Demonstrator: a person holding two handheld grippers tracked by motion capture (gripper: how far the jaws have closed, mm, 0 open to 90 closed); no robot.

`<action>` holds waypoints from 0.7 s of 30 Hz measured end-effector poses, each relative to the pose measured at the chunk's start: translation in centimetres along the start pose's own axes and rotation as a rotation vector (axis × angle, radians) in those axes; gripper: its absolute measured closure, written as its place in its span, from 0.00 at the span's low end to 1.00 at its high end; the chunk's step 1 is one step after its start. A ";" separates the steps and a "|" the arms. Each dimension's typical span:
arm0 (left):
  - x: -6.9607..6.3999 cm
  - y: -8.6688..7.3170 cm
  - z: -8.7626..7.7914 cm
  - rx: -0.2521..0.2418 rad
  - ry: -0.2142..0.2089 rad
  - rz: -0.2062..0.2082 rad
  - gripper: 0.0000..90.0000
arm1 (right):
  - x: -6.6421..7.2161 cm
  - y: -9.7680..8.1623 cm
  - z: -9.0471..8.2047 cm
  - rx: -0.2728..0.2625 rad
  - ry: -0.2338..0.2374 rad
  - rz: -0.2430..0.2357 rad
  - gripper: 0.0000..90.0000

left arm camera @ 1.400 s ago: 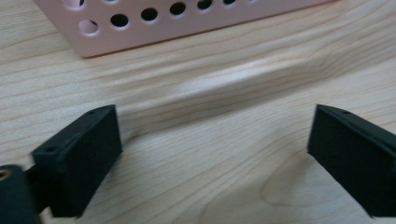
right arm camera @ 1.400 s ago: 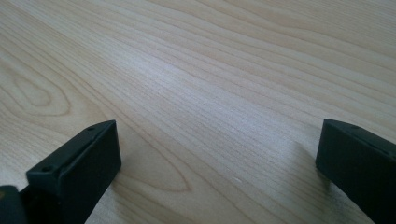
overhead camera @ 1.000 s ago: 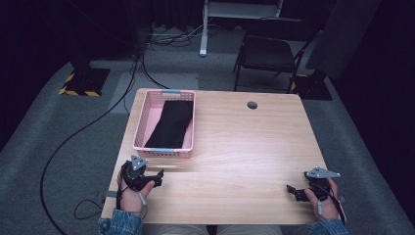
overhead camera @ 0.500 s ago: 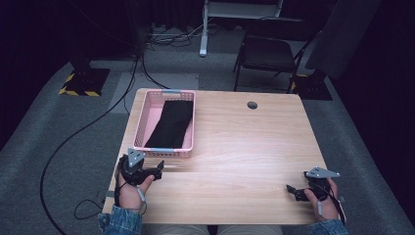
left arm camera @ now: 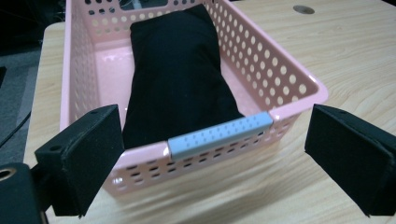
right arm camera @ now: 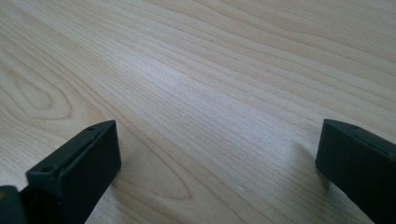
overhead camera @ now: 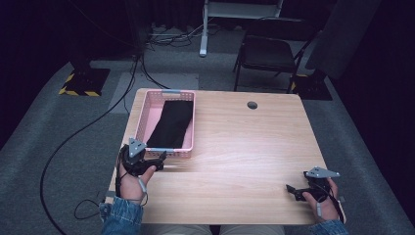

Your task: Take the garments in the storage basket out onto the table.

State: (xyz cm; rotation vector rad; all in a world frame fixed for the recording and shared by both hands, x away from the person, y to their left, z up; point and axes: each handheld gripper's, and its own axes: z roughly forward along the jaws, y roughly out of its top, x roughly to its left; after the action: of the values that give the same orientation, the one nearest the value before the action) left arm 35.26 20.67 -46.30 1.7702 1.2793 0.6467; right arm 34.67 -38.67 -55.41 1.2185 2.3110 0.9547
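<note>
A person sits at a pale wooden table, a two-jaw gripper in each hand. Near the far left corner stands a pink perforated basket, its long side running away from the person, and a folded black cloth lies flat inside it, covering most of the floor. The left gripper hovers just short of the basket's near end wall, low over the table, its jaws spread wide and holding nothing. In the left gripper view, those jaws frame the near wall, where a small grey handle strip sits on the rim, and the near edge of the cloth lies just behind that wall, roughly midway between the jaws and slightly above them in the picture. The step in hand looks like a reach for the cloth. To do it well, the gripper would likely need to rise over the rim, tip downward, and close on the near fold of the fabric rather than on the plastic wall, taking enough layers that the cloth lifts as one piece. The right gripper rests near the table's near right corner, well apart from the basket, jaws likewise spread over bare wood.
</note>
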 end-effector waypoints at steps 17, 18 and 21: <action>0.4 2.9 1.3 -0.007 -0.028 0.001 0.05 | 0.0 0.0 0.0 0.000 0.000 0.000 0.00; 0.5 3.1 1.4 -0.006 -0.028 0.004 0.05 | 0.0 0.0 0.0 0.000 0.000 0.000 0.00; 0.5 3.7 1.7 -0.004 -0.030 0.008 0.05 | 0.0 0.0 0.0 0.000 0.000 0.000 0.00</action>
State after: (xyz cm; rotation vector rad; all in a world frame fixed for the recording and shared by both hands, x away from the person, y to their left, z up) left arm 38.65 20.14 -44.02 1.7768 1.2504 0.6246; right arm 34.67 -38.66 -55.41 1.2185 2.3106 0.9548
